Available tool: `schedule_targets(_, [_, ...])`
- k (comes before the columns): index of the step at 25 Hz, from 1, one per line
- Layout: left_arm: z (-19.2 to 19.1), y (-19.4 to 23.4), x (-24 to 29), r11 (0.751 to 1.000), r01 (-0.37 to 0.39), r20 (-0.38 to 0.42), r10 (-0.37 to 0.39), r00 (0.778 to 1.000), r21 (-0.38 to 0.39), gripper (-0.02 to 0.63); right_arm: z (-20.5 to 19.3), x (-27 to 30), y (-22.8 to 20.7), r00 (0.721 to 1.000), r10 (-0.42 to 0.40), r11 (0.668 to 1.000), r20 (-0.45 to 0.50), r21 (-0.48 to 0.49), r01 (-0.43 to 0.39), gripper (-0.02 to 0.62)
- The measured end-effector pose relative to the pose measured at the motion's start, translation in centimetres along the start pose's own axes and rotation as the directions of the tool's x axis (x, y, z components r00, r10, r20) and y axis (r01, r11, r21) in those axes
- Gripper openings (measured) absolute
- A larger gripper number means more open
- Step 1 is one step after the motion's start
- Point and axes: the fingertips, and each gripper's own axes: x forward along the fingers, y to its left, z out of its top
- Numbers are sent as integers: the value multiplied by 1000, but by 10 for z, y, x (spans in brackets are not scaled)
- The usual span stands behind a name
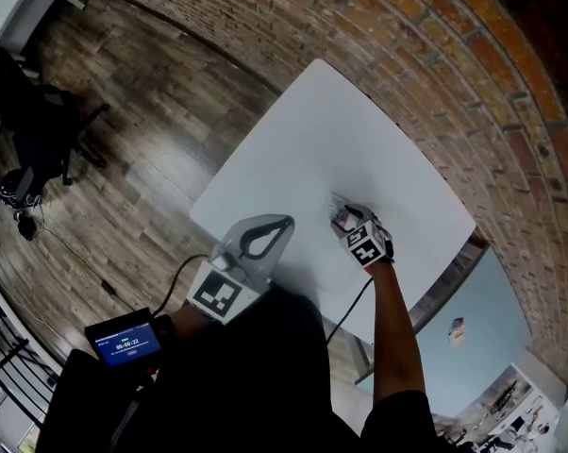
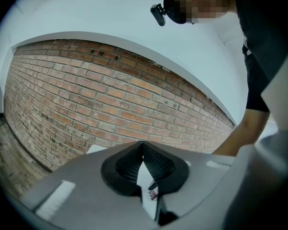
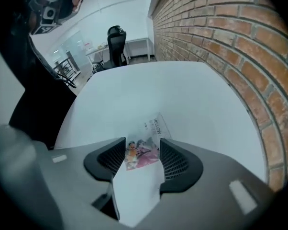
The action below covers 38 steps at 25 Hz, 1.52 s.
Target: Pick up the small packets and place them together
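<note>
Two small packets lie close together on the white table (image 1: 312,140), toward its right side. One has a pink and orange picture (image 3: 143,156); the other is white with grey print (image 3: 157,126) and sits just beyond it. My right gripper (image 3: 143,143) is down at the table, open, with its jaws on either side of the pink packet (image 1: 339,217). Off to the left, my left gripper (image 1: 284,225) is held above the table's near edge. It is shut (image 2: 143,146) and holds nothing. A bit of a packet (image 2: 153,191) shows through the gap below its tips.
A brick wall (image 1: 426,55) runs along the table's far side. Wood floor (image 1: 142,130) lies to the left, with a black office chair (image 1: 29,140) on it. A small timer screen (image 1: 124,338) is near my left arm.
</note>
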Motion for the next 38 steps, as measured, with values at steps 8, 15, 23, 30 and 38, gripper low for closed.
schedule_targets(8, [3,-1,-1,1000,27,-2,-27,1000,0,0,-24,-5,24,994,-20,1000,-103,16,22,229])
schedule_targets(15, [0,-17,2,998,57,-5,-57,998,8,0,-50,-13,43,995,-38,999,-90,-9,37,229])
schedule_targets(23, [-3,-28,2,998,56,-13,-56,998,14,0,-72,-19,50,987,2,982,-160,-188,-32,229])
schedule_targets(30, [-4,-33,-3,999,46,-9,-46,999,16,0,-69,-25,53,992,7,982,-126,-184,-30,248])
schedule_targets(38, [0,-33,-4,998,58,11,-59,998,29,0,3,-144,54,928,-252,967,273,106,231,208])
